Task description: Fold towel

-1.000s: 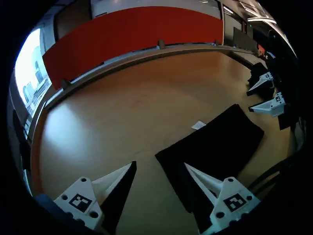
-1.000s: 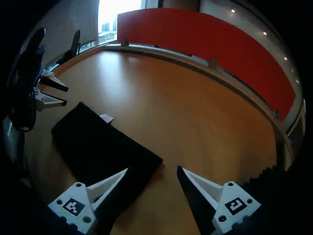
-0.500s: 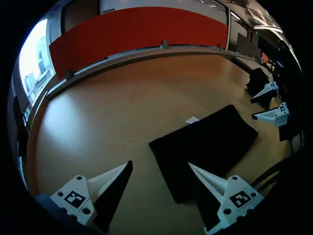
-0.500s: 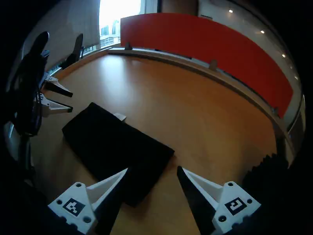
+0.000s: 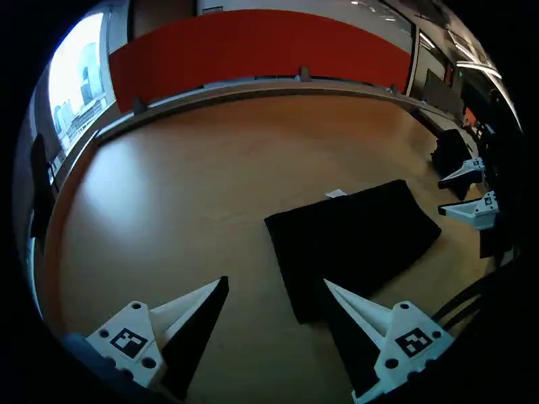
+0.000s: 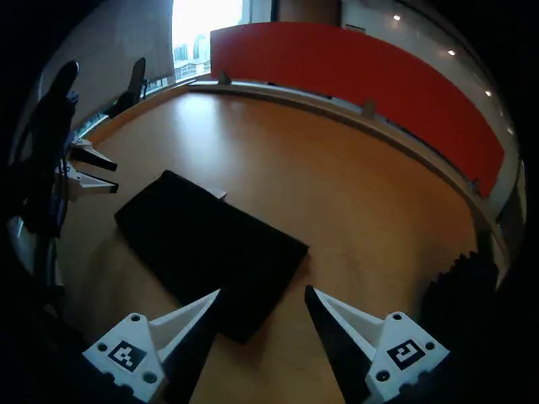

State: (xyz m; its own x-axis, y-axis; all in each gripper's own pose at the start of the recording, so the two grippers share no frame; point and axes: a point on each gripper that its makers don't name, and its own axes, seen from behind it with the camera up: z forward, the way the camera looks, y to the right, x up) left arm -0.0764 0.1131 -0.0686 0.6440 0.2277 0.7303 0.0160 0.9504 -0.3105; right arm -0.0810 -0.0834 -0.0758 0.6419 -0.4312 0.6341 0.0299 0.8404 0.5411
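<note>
The smooth orange-brown wooden surface (image 5: 202, 175) carries the matte black rectangular cloth towel (image 5: 350, 236), lying flat as a neat oblong between the two tools. The white pointed left hand-held gripper (image 5: 274, 281) and right hand-held gripper (image 6: 263, 291) hang over its opposite short ends, fingers spread and empty; I judge one fold done, the next needing each to drop and pinch a corner. A small white tag (image 5: 335, 194) peeks from the towel's far edge

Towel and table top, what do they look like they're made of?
The towel looks like soft cloth, matte black: it lies flat with no shine, its weave too dark to tell. The table top looks like wood or wood-look laminate, smooth: warm tone, window glare.
</note>
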